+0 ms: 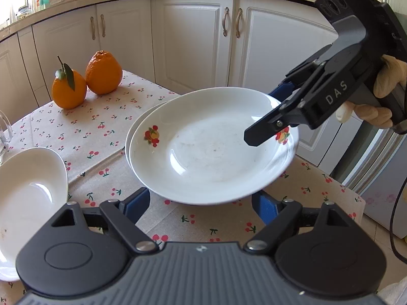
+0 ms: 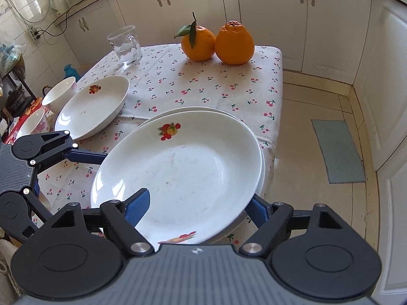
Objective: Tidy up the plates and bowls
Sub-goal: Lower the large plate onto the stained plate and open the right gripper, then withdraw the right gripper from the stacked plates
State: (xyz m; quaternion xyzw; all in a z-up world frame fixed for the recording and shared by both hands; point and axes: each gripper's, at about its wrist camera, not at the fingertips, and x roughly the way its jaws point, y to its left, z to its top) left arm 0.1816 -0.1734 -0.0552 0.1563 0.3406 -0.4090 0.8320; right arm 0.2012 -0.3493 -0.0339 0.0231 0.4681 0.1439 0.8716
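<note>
Two white plates are stacked near the table's corner. The top plate, printed with fruit, sits shifted on the lower plate. My right gripper straddles that plate's rim, one blue pad above the inside and one below the edge; a wide gap shows between them, so it is open. My left gripper is open too, its pads either side of the opposite rim and apart from it.
A third fruit-print plate lies further left, with two bowls beyond it. A glass mug and two oranges stand at the far end. The stacked plates overhang the table edge above the tiled floor.
</note>
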